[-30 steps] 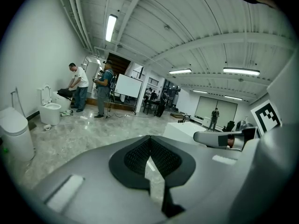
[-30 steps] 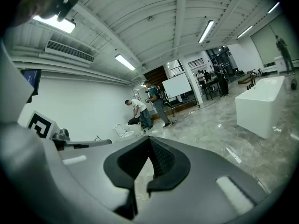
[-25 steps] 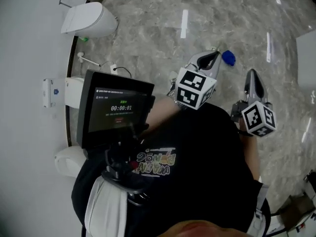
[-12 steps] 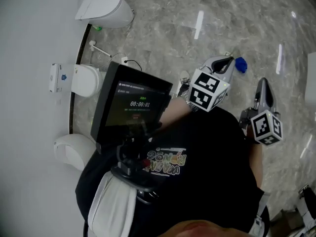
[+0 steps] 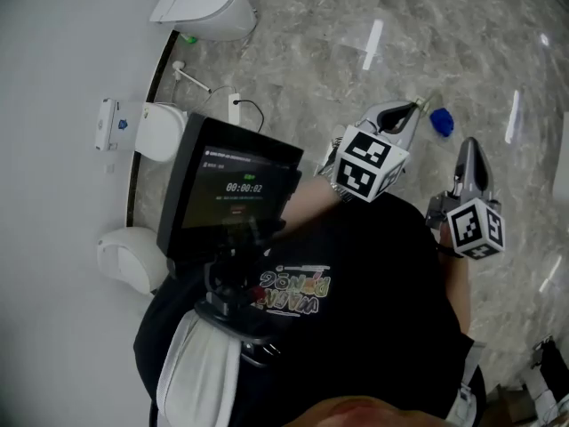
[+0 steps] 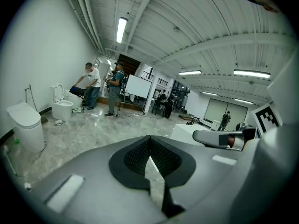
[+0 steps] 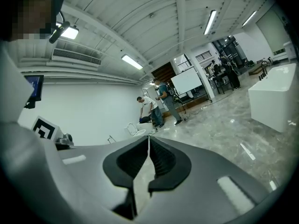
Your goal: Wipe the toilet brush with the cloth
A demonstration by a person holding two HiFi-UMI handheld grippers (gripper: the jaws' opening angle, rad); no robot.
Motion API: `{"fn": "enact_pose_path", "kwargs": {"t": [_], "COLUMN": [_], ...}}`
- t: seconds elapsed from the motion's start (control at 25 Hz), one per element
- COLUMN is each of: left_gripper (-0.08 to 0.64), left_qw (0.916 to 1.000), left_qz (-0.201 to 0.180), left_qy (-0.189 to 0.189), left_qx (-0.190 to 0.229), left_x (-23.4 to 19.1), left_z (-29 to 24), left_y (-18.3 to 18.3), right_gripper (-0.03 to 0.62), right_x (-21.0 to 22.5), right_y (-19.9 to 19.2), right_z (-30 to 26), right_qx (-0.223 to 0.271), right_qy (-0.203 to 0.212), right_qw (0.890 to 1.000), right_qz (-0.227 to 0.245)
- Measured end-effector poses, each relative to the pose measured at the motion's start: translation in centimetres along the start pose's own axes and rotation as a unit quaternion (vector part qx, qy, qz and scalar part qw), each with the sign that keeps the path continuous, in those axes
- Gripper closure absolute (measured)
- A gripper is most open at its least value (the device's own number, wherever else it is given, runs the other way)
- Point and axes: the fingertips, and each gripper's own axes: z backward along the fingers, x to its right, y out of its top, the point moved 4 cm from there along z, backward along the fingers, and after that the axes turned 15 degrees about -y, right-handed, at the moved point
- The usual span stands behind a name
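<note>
A small blue cloth [image 5: 442,123] lies on the marble floor just beyond my left gripper [image 5: 409,111], which is shut and empty. My right gripper [image 5: 469,152] hangs to the right of it, also shut with nothing between its jaws. Both point out over the floor in front of the person's chest. In the left gripper view the jaws [image 6: 149,138] meet over bare floor, with the right gripper [image 6: 219,138] beside them. A thin white rod-like thing [image 5: 194,82] lies by the wall between two toilets; I cannot tell whether it is the toilet brush.
White toilets [image 5: 206,9] [image 5: 160,132] [image 5: 132,258] stand along the wall at the left. A tablet [image 5: 229,194] is mounted on the person's chest. Far off, two people [image 6: 93,85] stand near another toilet [image 6: 61,109]. A white block [image 7: 275,97] stands at the right.
The head view has swung, so the toilets and the cloth sit further right and lower in the picture. Both grippers stay shut and have barely moved relative to each other.
</note>
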Motion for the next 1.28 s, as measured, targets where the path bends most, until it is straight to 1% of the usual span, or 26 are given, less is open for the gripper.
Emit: {"fn": "enact_pose_path", "kwargs": {"t": [0.08, 0.2, 0.32, 0.4, 0.48, 0.56, 0.68, 0.76, 0.84, 0.88, 0.96, 1.04, 1.16, 1.28], "left_gripper": [0.56, 0.56, 0.56, 0.56, 0.56, 0.56, 0.56, 0.56, 0.56, 0.56, 0.56, 0.56, 0.56, 0.541], "left_qw": [0.9999, 0.9992, 0.9982, 0.9973, 0.9961, 0.9943, 0.9904, 0.9836, 0.9724, 0.9678, 0.9621, 0.9577, 0.9525, 0.9461], "left_qz": [-0.003, 0.004, 0.019, 0.022, 0.022, 0.026, 0.043, 0.057, 0.067, 0.066, 0.057, 0.057, 0.056, 0.029], "left_qy": [0.006, 0.02, 0.014, -0.005, -0.029, -0.049, -0.074, -0.1, -0.13, -0.139, -0.144, -0.142, -0.146, -0.156], "left_qx": [-0.009, -0.033, -0.056, -0.069, -0.081, -0.091, -0.109, -0.139, -0.182, -0.199, -0.224, -0.243, -0.261, -0.283], "left_x": [-0.1, -0.2, 0.2, 1.1, 0.9, -1.4, -7.2, -10.3, -12.5, -13.6, -15.9, -17.7, -18.0, -17.6], "left_z": [0.7, 2.4, 3.2, 3.3, 2.7, 1.0, -2.8, -5.8, -8.3, -9.5, -11.5, -12.7, -12.9, -13.6], "left_y": [-0.5, -1.6, -3.1, -4.1, -4.6, -4.4, -2.2, -1.1, -1.5, -2.0, -2.8, -3.5, -4.7, -6.7], "right_gripper": [0.554, 0.538, 0.529, 0.523, 0.517, 0.517, 0.515, 0.511, 0.508, 0.505, 0.499, 0.494, 0.489, 0.482], "right_x": [-0.7, -1.5, -1.0, -0.3, 0.1, 0.1, -0.4, -0.4, 0.0, 0.2, 0.6, 0.8, 1.3, 3.1], "right_y": [-0.9, -2.7, -4.7, -5.6, -6.3, -6.9, -6.3, -5.5, -5.4, -5.5, -6.0, -6.6, -7.7, -8.9], "right_z": [0.2, 0.8, 2.6, 4.2, 4.5, 2.3, -3.8, -7.8, -10.9, -12.4, -15.1, -17.0, -17.7, -17.8], "right_qx": [-0.004, -0.028, -0.051, -0.058, -0.059, -0.066, -0.099, -0.118, -0.129, -0.133, -0.143, -0.156, -0.17, -0.178], "right_qy": [0.013, 0.022, -0.001, -0.025, -0.048, -0.071, -0.099, -0.112, -0.118, -0.119, -0.121, -0.124, -0.128, -0.133], "right_qw": [1.0, 0.999, 0.998, 0.998, 0.997, 0.994, 0.989, 0.986, 0.984, 0.984, 0.982, 0.98, 0.977, 0.975], "right_qz": [0.0, -0.01, -0.022, -0.029, -0.035, -0.041, -0.041, -0.033, -0.026, -0.023, -0.018, -0.015, -0.013, -0.013]}}
